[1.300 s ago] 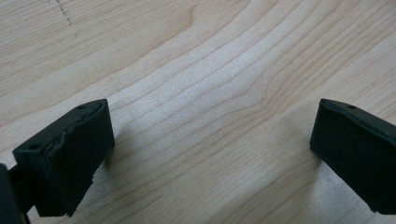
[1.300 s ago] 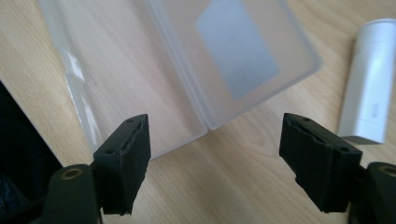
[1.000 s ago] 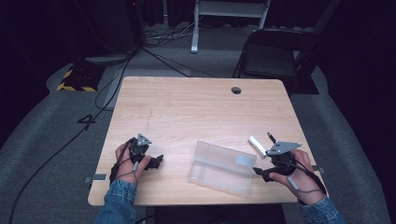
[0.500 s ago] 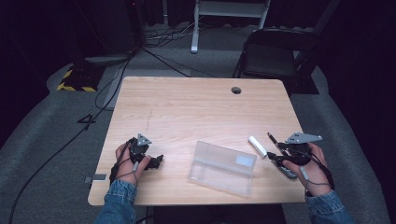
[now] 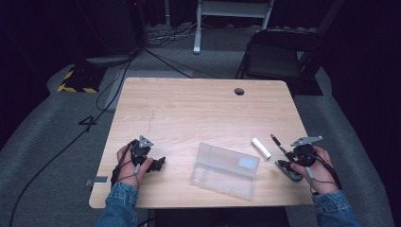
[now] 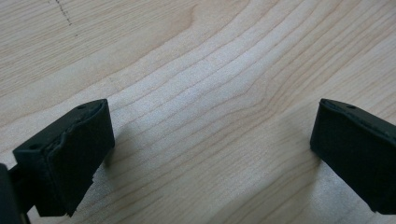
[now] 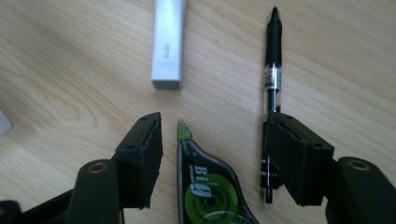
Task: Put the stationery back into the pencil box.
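At the time of inspection the work appeared to be at an early stage, by my judgement the gathering of small desk items toward the clear plastic case (image 5: pixel 226 169), in which no item could be made out; nothing had been lifted. The right gripper (image 7: pixel 212 154) stood low over the table (image 5: pixel 198 113) with its jaws part open, having just been closing and now holding steady. Between them lay the correction tape dispenser (image 7: pixel 208 191), its pointed green tip toward the far side; a gap showed on either side of it, so it was straddled, not gripped. Under the jaw on that view's right lay the black pen (image 7: pixel 272 60), running past the jaw to the far side. Whether that jaw touched the pen could not be told. Beyond the other jaw, a little farther off, lay the white eraser (image 7: pixel 167 42), untouched. The case lay well off to the left of this gripper, between the two hands. The left gripper (image 6: pixel 212 149) stood wide open over bare wood, holding nothing. All three items remained to be picked up and placed.
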